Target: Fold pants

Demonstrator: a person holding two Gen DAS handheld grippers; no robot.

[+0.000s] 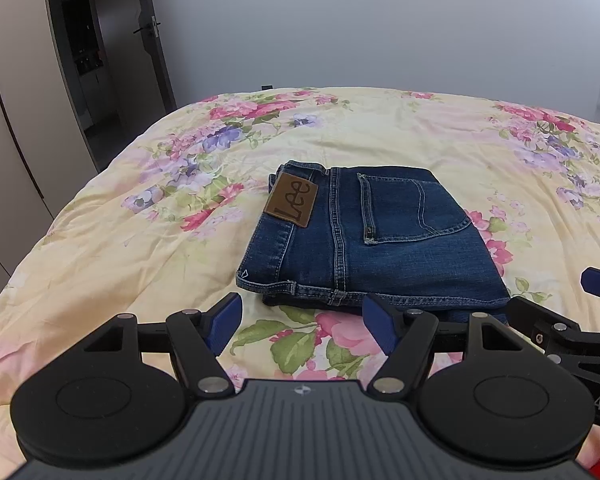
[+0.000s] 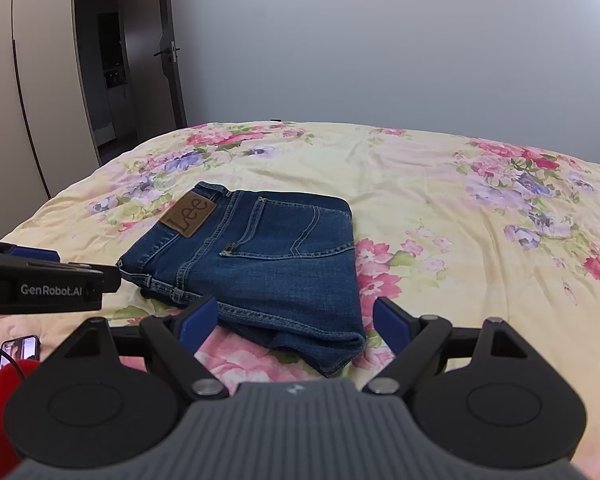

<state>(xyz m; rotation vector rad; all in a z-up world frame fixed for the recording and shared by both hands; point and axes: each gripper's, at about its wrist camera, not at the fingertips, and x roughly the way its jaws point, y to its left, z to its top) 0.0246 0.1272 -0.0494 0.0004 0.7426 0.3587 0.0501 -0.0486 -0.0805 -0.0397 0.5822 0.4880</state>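
While you hold both tools low at the near edge of the bed, the jeans lie straight ahead as a compact folded block, flat on the floral cover; judged from that shape, the folding looks all but done.

Starting at your left: the left gripper has its 2 blue pads spread wide with nothing between them; the block's near-left corner sits just beyond it, the waistband edge with the patch running away from you on that side; the right pad is close to the near hem, though I cannot tell whether it touches.

Moving across: the block's long axis seems to run left to right, with the pocket toward the far right.

At your right: the right gripper is also spread and empty; in its view the near-right corner of the jeans, a thick rolled fold, lies between its pads and just ahead; so the right tool looks slightly nearer to cloth than the left.

Any last tidy or press would likely start from that near edge; both tools face it squarely.
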